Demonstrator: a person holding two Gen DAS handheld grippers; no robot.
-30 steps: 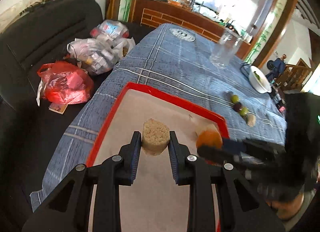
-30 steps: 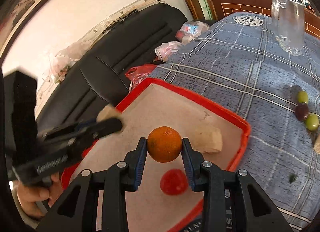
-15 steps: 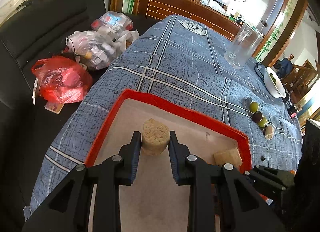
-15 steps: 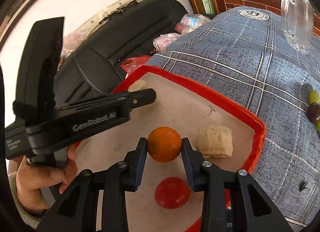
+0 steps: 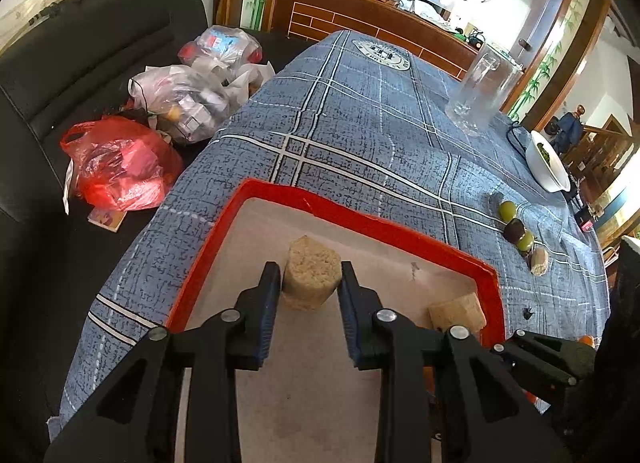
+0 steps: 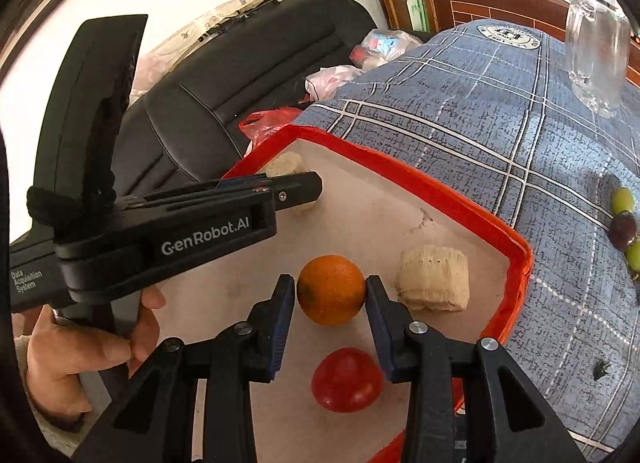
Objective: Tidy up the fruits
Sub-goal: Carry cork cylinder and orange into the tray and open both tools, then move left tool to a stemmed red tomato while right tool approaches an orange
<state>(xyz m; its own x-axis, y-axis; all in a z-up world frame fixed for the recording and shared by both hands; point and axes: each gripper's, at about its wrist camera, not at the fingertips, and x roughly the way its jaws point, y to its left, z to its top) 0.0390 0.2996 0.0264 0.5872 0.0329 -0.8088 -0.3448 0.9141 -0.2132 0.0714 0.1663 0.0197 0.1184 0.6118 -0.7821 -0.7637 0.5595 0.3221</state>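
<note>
The left gripper (image 5: 310, 289) pinches a beige corn-like chunk (image 5: 311, 277) between its 2 fingers, low over the far left part of the red tray (image 5: 394, 225); I cannot tell if the chunk touches the floor of the tray. The right gripper (image 6: 331, 295) pinches an orange (image 6: 331, 289) over the middle of the same tray. A risk, in my judgement, is that the orange rolls when the fingers let go, because it is round and the tray floor is smooth; it may knock the red tomato-like fruit (image 6: 346, 380) just below it or the second beige chunk (image 6: 434, 278) beside it. The 2 grippers also work near each other, so they may collide. Counted in the tray: 2 beige chunks, 1 orange, 1 red fruit. On the checked blue cloth (image 5: 360, 123) outside I see 2 green grapes (image 5: 508, 210), 1 dark grape (image 5: 515, 230) between them and 1 more beige piece (image 5: 539, 261).
</note>
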